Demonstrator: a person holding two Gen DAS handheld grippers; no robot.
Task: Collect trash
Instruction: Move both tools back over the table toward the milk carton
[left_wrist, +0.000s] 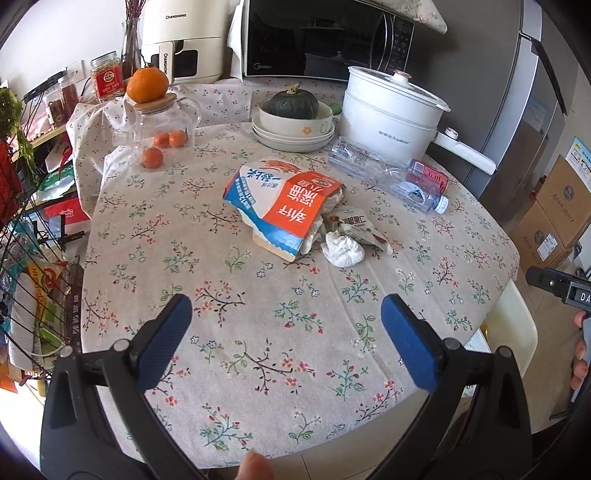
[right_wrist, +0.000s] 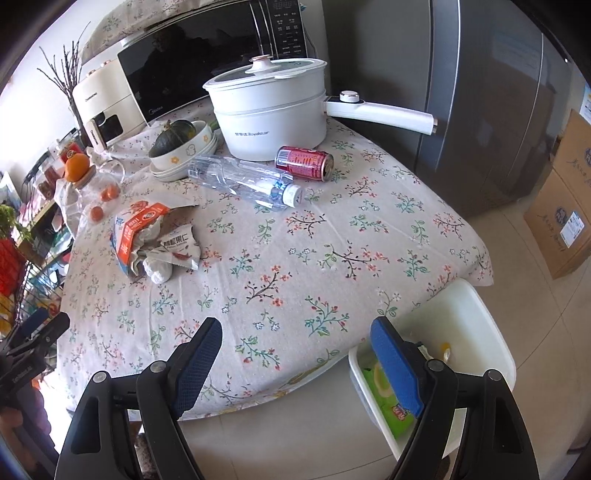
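On the floral tablecloth lies a pile of trash: an orange, blue and white bag (left_wrist: 280, 206) (right_wrist: 138, 225), a small snack wrapper (left_wrist: 354, 225) (right_wrist: 177, 247) and a crumpled white tissue (left_wrist: 341, 249) (right_wrist: 159, 271). Further right lie an empty clear bottle (left_wrist: 399, 177) (right_wrist: 243, 181) and a red can (left_wrist: 428, 175) (right_wrist: 304, 162). My left gripper (left_wrist: 286, 306) hovers open over the near table, short of the pile. My right gripper (right_wrist: 295, 332) is open at the table's near edge, above a white bin (right_wrist: 476, 317) (left_wrist: 513, 325) that holds a green packet (right_wrist: 391, 406).
A white electric pot (right_wrist: 273, 114) (left_wrist: 388, 110), stacked bowls with a green squash (left_wrist: 293, 103) (right_wrist: 173, 138), a microwave (left_wrist: 325, 37), a glass jar with an orange (left_wrist: 147, 85) and loose tangerines (left_wrist: 152, 157) fill the back. A wire rack (left_wrist: 26, 266) stands left, a fridge (right_wrist: 480, 92) and boxes (right_wrist: 569, 206) right.
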